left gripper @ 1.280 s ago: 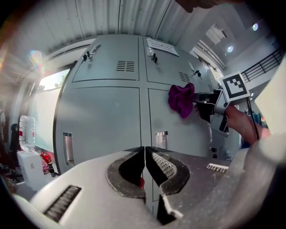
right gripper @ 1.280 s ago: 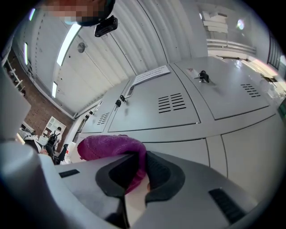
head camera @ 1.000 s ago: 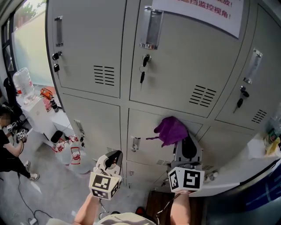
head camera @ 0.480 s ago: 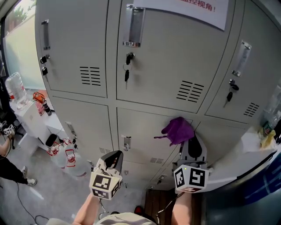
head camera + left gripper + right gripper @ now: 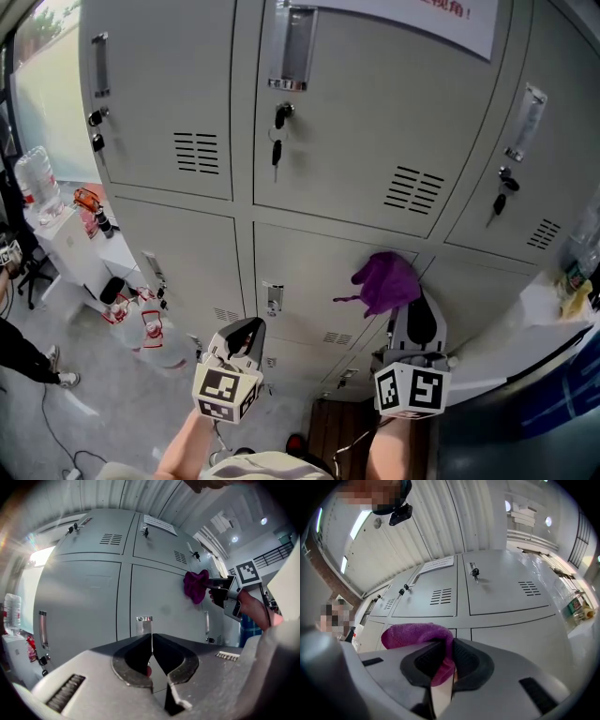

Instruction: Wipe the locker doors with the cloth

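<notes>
A purple cloth (image 5: 386, 280) is pressed against a lower grey locker door (image 5: 309, 281), near its right edge. My right gripper (image 5: 410, 314) is shut on the cloth (image 5: 417, 637), which bulges out to the left of the jaws. My left gripper (image 5: 246, 335) hangs lower and to the left, shut with nothing in it, away from the doors. In the left gripper view the cloth (image 5: 196, 585) and the right gripper (image 5: 225, 590) show against the door at the right.
Upper locker doors (image 5: 375, 112) carry handles and hanging keys (image 5: 277, 150). A paper notice (image 5: 422, 14) is stuck at the top. Water bottles (image 5: 155, 333) and a white stand (image 5: 75, 244) are at the left; a white ledge (image 5: 525, 337) is at the right.
The cloth and my right gripper have shifted right along the lower door, with the view swinging a little. The left gripper has stayed where it was.
</notes>
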`<act>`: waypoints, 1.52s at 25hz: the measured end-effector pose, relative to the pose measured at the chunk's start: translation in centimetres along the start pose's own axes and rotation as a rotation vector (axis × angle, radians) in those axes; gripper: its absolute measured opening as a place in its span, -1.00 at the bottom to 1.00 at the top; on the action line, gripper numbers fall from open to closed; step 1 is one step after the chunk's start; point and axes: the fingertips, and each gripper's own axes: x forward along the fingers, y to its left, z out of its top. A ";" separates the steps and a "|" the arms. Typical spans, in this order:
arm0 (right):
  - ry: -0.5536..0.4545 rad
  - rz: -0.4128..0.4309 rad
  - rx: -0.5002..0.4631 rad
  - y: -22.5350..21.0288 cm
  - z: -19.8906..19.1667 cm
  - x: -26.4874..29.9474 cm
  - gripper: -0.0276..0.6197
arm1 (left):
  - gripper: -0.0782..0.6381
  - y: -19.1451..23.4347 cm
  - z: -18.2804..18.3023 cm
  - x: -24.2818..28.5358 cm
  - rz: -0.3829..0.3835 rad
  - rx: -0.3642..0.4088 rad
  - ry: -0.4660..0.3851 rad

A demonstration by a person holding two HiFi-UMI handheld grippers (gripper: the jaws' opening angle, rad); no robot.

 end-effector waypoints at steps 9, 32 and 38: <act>-0.002 0.121 0.002 5.2 -0.8 -1.6 -0.74 | -0.70 1.2 -0.6 -1.0 0.036 -0.004 0.008; 0.062 0.426 0.100 19.3 -5.6 3.2 -0.74 | -0.70 5.4 -1.4 -5.2 0.186 -0.005 0.033; 0.070 0.422 0.084 19.9 -6.7 4.7 -0.74 | -0.70 6.1 -1.7 -5.5 0.209 -0.011 0.040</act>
